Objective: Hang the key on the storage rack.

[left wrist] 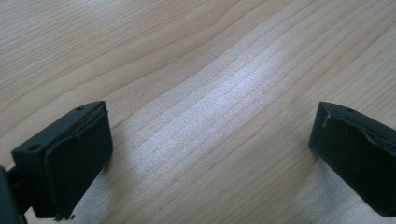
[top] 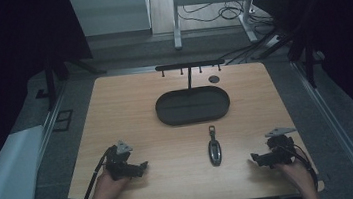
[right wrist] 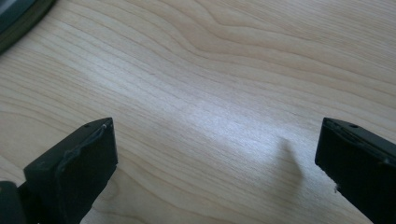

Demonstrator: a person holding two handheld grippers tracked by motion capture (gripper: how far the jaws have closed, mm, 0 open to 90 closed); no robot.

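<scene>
Both hands rest low on the near part of the wooden table point(top: 131, 119), knuckles down, each gripper pointing inward. The left gripper point(top: 144, 166) and the right gripper point(top: 251, 160) sit well apart, with the dark key fob point(top: 214, 148) lying between them — touched by neither. Beyond it stands an oval black tray point(top: 193, 105) on a small rack. The gripper views add what the high view cannot: jaws spread wide on both, bare wood grain between them — nothing held. The right gripper view catches a dark curved edge at its top-left corner.
</scene>
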